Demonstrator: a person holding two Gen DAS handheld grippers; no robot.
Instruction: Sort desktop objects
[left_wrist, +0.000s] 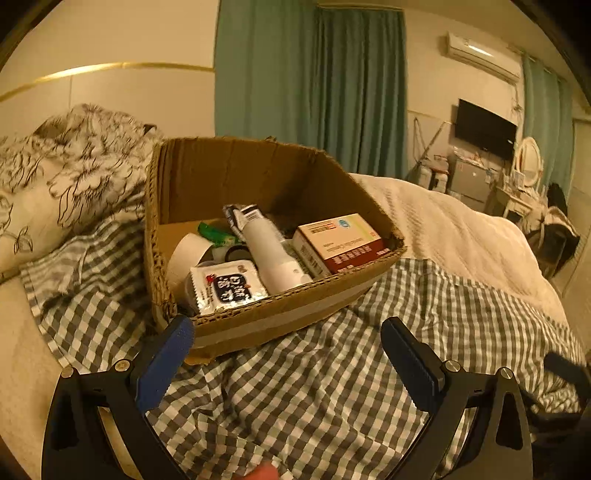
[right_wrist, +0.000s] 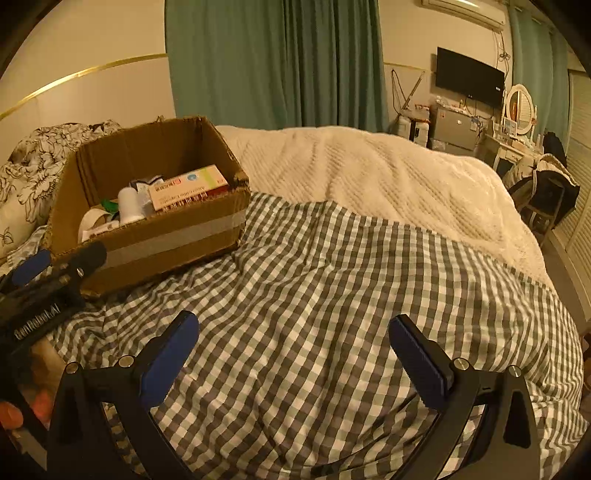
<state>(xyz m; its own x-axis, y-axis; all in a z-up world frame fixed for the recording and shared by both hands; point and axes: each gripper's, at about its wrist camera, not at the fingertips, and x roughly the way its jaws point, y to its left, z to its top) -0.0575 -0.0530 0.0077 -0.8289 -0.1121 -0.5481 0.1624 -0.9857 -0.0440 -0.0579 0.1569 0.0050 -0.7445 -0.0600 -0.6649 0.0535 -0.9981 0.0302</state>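
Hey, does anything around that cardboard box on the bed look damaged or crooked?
Yes. The cardboard box has ragged, torn top edges, worst at its right corner. It also sits unevenly on the rumpled checked cloth. Its contents lie jumbled; nothing has spilled.

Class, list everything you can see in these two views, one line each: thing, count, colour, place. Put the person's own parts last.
cardboard box: one, brown, on the checked cloth
medicine carton: one, white and red, in the box at its right
white bottle: one, white, lying in the box's middle
sachet: one, white and black, front of the box
tape roll: one, white, left in the box
green item: one, behind the tape roll; cannot tell what
checked cloth: one, grey and white, over the bed
curtain: teal, back wall
television: one, black, on the wall
left gripper: open, near the box
right gripper: open, above the cloth
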